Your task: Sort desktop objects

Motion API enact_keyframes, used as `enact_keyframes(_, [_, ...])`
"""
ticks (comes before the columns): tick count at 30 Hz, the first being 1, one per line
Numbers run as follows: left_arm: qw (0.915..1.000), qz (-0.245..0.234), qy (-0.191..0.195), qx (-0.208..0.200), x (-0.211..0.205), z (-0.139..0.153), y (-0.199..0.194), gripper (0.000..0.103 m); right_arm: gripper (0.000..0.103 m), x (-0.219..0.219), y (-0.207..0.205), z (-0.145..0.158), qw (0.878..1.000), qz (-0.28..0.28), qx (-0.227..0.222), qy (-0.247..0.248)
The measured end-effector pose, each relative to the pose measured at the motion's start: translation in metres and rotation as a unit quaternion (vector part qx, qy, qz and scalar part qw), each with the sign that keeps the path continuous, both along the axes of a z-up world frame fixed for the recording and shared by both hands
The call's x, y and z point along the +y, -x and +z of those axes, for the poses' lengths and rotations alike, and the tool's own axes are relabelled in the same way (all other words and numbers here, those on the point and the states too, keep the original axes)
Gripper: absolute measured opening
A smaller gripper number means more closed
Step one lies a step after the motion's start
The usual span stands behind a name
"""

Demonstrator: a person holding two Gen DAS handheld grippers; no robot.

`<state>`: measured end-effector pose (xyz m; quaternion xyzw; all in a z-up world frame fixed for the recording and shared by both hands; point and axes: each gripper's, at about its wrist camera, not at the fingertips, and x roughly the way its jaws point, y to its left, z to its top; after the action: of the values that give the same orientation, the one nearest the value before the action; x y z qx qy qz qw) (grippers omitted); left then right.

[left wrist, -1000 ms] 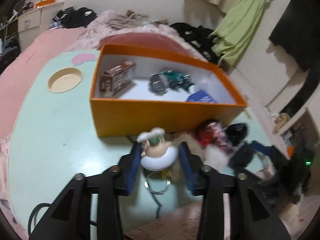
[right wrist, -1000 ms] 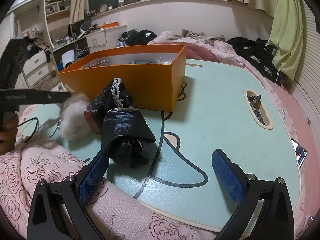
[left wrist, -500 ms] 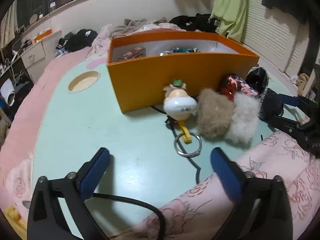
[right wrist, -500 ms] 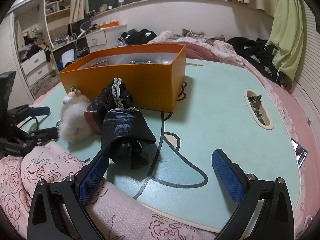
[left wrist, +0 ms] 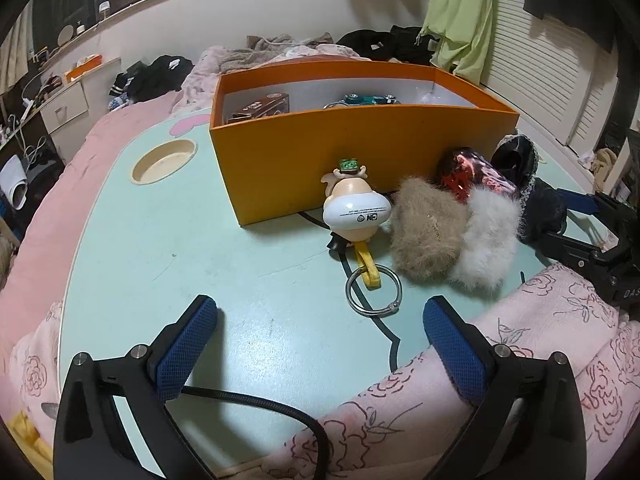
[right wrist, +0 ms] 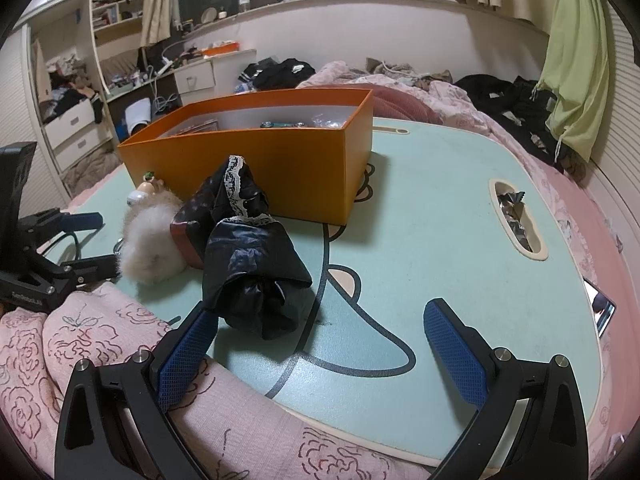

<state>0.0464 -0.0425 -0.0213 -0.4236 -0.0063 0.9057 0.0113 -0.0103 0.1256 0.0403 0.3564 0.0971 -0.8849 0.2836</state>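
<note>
Just in front of the orange box [left wrist: 360,160], on the mint-green worktop [left wrist: 160,248], lies a small figurine keychain [left wrist: 356,208]: a peach-coloured toy with a white rounded base that bears printed marks, a tiny green cap on top, and a yellow strap [left wrist: 367,266] that leads to a metal ring [left wrist: 373,289] nearer the camera. It rests against the box's near wall. Touching its right side is a tan fur pompom [left wrist: 426,234], and a white fur pompom [left wrist: 486,250] presses against that one. Behind them sits a glossy dark red object [left wrist: 472,174], and further right a black lace-trimmed cloth bundle [right wrist: 248,256], crumpled and upright in the right wrist view.

Inside the open box are a brown printed carton [left wrist: 260,109] at the far left, a teal toy car [left wrist: 366,100] near the middle, and something clear and crinkled [left wrist: 430,94] toward the right. A round recess [left wrist: 165,159] is set into the worktop left of the box; an oblong recess [right wrist: 516,220] on the other side holds crumpled foil.

Both tools are released: the left tongs [left wrist: 320,352] gape wide above the near worktop edge, gripping nothing, and the right tongs [right wrist: 320,356] stand equally wide, their left pad just beside the cloth bundle. A pink rose-patterned blanket [right wrist: 100,340] lies along the near edge.
</note>
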Motion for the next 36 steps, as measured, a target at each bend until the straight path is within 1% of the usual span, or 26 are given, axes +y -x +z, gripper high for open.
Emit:
enact_keyframes(8, [1.0000, -0.001, 0.000, 0.004, -0.002, -0.001, -0.004, 0.103, 0.103, 0.002, 0.003, -0.001, 1.000, -0.002, 0.004, -0.003])
enact_keyframes(11, [1.0000, 0.002, -0.001, 0.006, -0.002, -0.001, -0.003, 0.103, 0.103, 0.004, 0.002, 0.000, 1.000, -0.018, 0.009, -0.002])
enact_keyframes(13, [1.0000, 0.003, -0.001, 0.006, -0.002, -0.002, -0.004, 0.103, 0.102, 0.009, -0.002, 0.005, 0.999, -0.033, 0.025, 0.006])
enact_keyframes(14, [1.0000, 0.003, -0.001, 0.007, -0.002, -0.002, -0.004, 0.103, 0.102, 0.011, -0.004, 0.010, 0.999, -0.038, 0.036, 0.010])
enact_keyframes(17, [1.0000, 0.004, -0.001, 0.009, -0.003, -0.002, -0.005, 0.103, 0.094, 0.006, -0.009, 0.036, 0.996, -0.042, 0.074, 0.023])
enact_keyframes(20, [0.9999, 0.006, -0.001, 0.010, -0.001, -0.002, -0.005, 0.103, 0.085, -0.019, 0.000, 0.071, 0.995, -0.005, 0.077, 0.057])
enact_keyframes(21, [0.9999, 0.006, -0.001, 0.011, -0.002, -0.002, -0.005, 0.103, 0.082, -0.034, 0.006, 0.083, 0.995, 0.008, 0.075, 0.059])
enact_keyframes(23, [0.9999, 0.007, -0.001, 0.012, 0.000, -0.003, -0.005, 0.103, 0.078, -0.071, 0.028, 0.099, 0.997, 0.030, 0.043, 0.048])
enact_keyframes(25, [0.9999, 0.007, -0.001, 0.013, -0.001, -0.003, -0.005, 0.103, 0.066, -0.111, 0.063, 0.102, 0.997, 0.046, -0.033, 0.057])
enact_keyframes(26, [0.9999, 0.007, -0.001, 0.014, -0.001, -0.003, -0.005, 0.103, 0.064, -0.126, 0.080, 0.099, 0.995, 0.041, -0.072, 0.060])
enact_keyframes(28, [0.9999, 0.007, -0.002, 0.015, -0.001, -0.003, -0.006, 0.103, 0.053, -0.155, 0.112, 0.085, 0.989, 0.019, -0.136, 0.049])
enact_keyframes(31, [0.9998, 0.007, -0.002, 0.019, 0.000, -0.004, -0.006, 0.103, 0.051, -0.186, 0.137, 0.064, 0.980, 0.011, -0.199, 0.032])
enact_keyframes(34, [0.9997, 0.007, -0.004, 0.022, -0.001, -0.005, -0.007, 0.103, 0.051, -0.200, 0.152, 0.047, 0.972, -0.022, -0.233, 0.011])
enact_keyframes(36, [0.9997, 0.006, -0.004, 0.025, -0.002, -0.006, -0.008, 0.103, 0.050, -0.204, 0.161, 0.036, 0.962, -0.033, -0.269, 0.018])
